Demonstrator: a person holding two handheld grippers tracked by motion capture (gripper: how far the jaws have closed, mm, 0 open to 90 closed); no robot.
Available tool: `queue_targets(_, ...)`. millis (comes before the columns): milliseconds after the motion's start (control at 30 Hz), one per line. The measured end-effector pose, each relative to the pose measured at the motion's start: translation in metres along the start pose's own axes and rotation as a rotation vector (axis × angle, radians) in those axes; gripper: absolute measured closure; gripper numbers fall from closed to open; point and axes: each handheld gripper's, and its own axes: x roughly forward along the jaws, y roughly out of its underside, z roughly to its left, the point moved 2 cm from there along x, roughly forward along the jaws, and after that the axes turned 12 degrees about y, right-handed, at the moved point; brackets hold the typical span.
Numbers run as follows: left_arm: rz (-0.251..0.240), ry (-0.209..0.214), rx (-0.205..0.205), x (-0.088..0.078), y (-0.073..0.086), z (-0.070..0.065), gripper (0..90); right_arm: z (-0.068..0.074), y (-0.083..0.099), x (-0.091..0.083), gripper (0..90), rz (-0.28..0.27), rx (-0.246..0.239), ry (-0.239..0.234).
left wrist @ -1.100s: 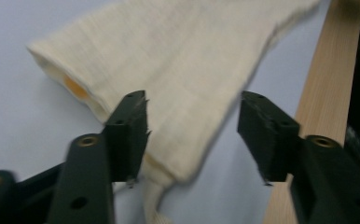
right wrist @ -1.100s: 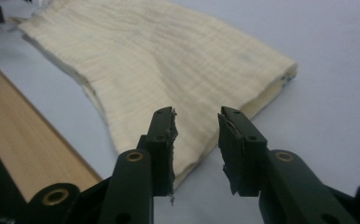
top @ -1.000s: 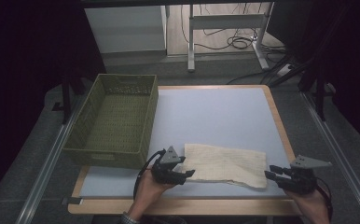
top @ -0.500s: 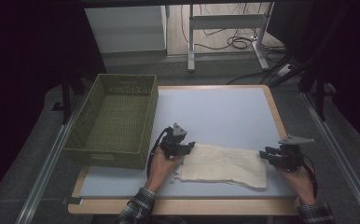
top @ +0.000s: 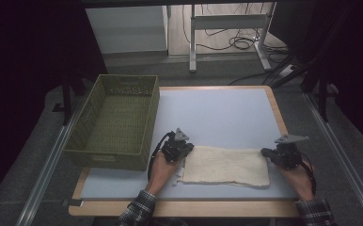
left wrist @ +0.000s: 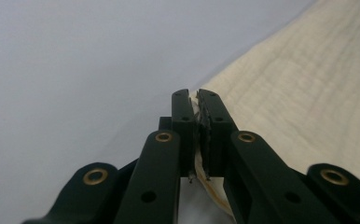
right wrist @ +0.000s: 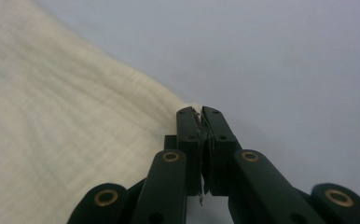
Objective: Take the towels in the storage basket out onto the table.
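A cream cloth (top: 226, 165) lies flat on the pale blue table top (top: 217, 108), near its front edge. My left gripper (top: 189, 149) is at the cloth's far left corner. In the left gripper view the jaws (left wrist: 197, 95) have just been closing and now pinch the corner of the cloth (left wrist: 304, 93) between their pads. My right gripper (top: 265, 152) is at the far right corner. Its jaws (right wrist: 201, 112) have also just closed, with the edge of the cloth (right wrist: 66, 116) caught between them.
A green woven basket (top: 116, 120) stands on the table's left side, close to my left hand. The table has a wooden rim (top: 277, 113). Beyond it are a dark floor, desk legs and cables.
Both hands moved away from the front edge to the cloth's far corners, the right one also inward. Both pairs of jaws closed on those corners.
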Motion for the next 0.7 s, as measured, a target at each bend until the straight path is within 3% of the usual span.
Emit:
queue_targets(267,-0.036,0.015,-0.006,-0.021,0.007,-0.014,85.1,-0.010,-0.028,0.027,86.4,-0.027,0.012,-0.003)
queue_targets(467,-0.011,-0.034,0.003,-0.011,0.012,-0.005,73.7,-0.006,-0.033,0.045,85.3,-0.007,0.036,-0.018)
queue_targets(533,-0.010,-0.046,-0.003,-0.007,0.013,-0.002,68.2,-0.006,-0.029,0.044,84.7,-0.011,0.042,-0.021)
queue_targets(633,0.024,-0.113,0.031,-0.001,0.014,0.001,59.1,-0.009,-0.025,0.038,81.7,-0.021,0.057,-0.021)
queue_targets(700,0.015,-0.123,0.040,0.001,0.017,0.003,54.8,-0.012,-0.023,0.033,78.1,-0.026,0.068,-0.019)
